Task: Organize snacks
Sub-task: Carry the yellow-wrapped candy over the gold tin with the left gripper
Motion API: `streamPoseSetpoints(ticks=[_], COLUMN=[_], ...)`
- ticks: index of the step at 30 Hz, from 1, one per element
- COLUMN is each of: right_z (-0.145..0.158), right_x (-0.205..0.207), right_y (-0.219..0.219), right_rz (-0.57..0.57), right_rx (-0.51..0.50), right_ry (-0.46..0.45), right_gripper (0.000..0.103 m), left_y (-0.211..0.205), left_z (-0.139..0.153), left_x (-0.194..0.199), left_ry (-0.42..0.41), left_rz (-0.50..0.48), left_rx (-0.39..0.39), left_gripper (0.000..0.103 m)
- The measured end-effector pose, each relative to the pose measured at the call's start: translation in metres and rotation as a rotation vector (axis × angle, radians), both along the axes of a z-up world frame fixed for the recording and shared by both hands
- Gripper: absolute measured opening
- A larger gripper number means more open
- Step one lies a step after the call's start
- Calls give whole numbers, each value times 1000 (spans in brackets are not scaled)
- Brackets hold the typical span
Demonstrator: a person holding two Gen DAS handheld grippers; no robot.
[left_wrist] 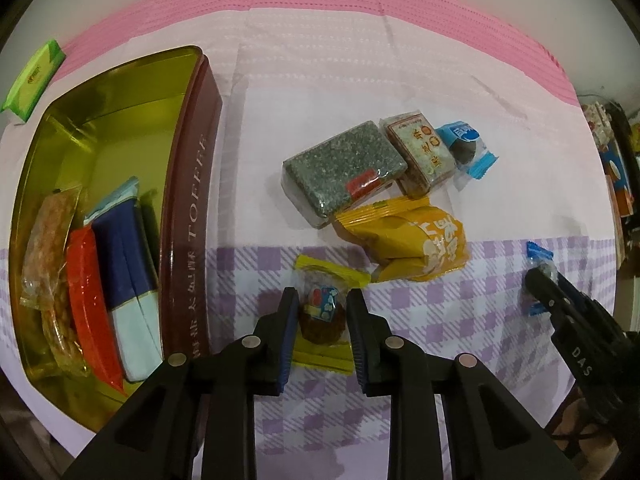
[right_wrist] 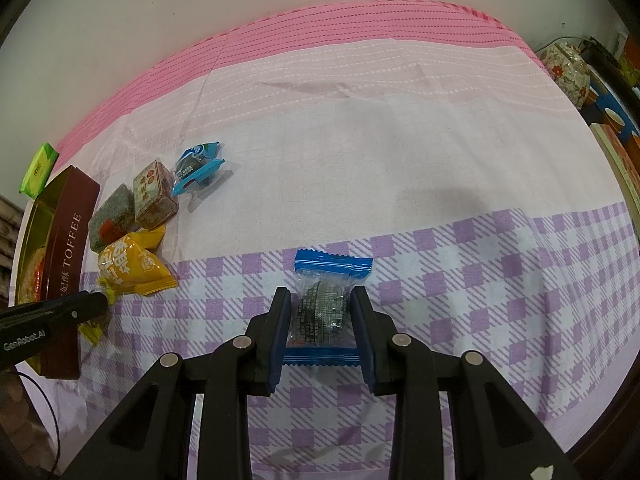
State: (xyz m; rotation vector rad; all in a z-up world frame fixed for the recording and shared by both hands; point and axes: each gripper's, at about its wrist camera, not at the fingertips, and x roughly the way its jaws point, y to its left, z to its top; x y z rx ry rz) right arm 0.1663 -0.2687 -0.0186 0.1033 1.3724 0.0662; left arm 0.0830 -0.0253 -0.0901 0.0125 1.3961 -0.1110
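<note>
My left tool [left_wrist: 322, 314] straddles a crinkly yellow-edged clear wrapper with a round brown cake [left_wrist: 323, 312], pads spread beside it. My right tool [right_wrist: 320, 316], likewise spread, flanks a glossy blue-ended sachet [right_wrist: 326, 308] (dark, domed filling) on the checked cloth-covered bench [right_wrist: 480, 280].

Toffee tin [left_wrist: 188, 216] sits at left w/ several packets [left_wrist: 116, 264] standing inside. Right of it, a cluster: sesame block [left_wrist: 340, 168], boxed snack [left_wrist: 420, 152] beside it, wrapped candy [left_wrist: 468, 152] further right, pouch [left_wrist: 412, 240] in front. Lone bar [left_wrist: 34, 76] behind tin.
</note>
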Motion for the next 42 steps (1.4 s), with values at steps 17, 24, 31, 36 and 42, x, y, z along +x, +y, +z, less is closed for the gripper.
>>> streamPoseSetpoints(ticks=[17, 24, 31, 36, 42], right_z=[-1, -1, -1, -1, -1], right_x=[0, -1, -1, -1, -1], right_y=[0, 0, 0, 1, 1], right_rz=[3, 3, 5, 6, 7], right_rx=[-5, -6, -12, -14, -16], right_ry=[-1, -2, -4, -5, -5], right_gripper=[30, 30, 30, 30, 30], left_y=[-8, -7, -4, 14, 50], left_z=[-16, -10, 12, 35, 63], left_x=[-1, -6, -12, -14, -11], left_ry=[-33, -40, -62, -90, -148], left_rz=[-50, -63, -84, -79, -30], left_rx=[19, 18, -6, -29, -22], left_gripper=[28, 27, 27, 27, 27])
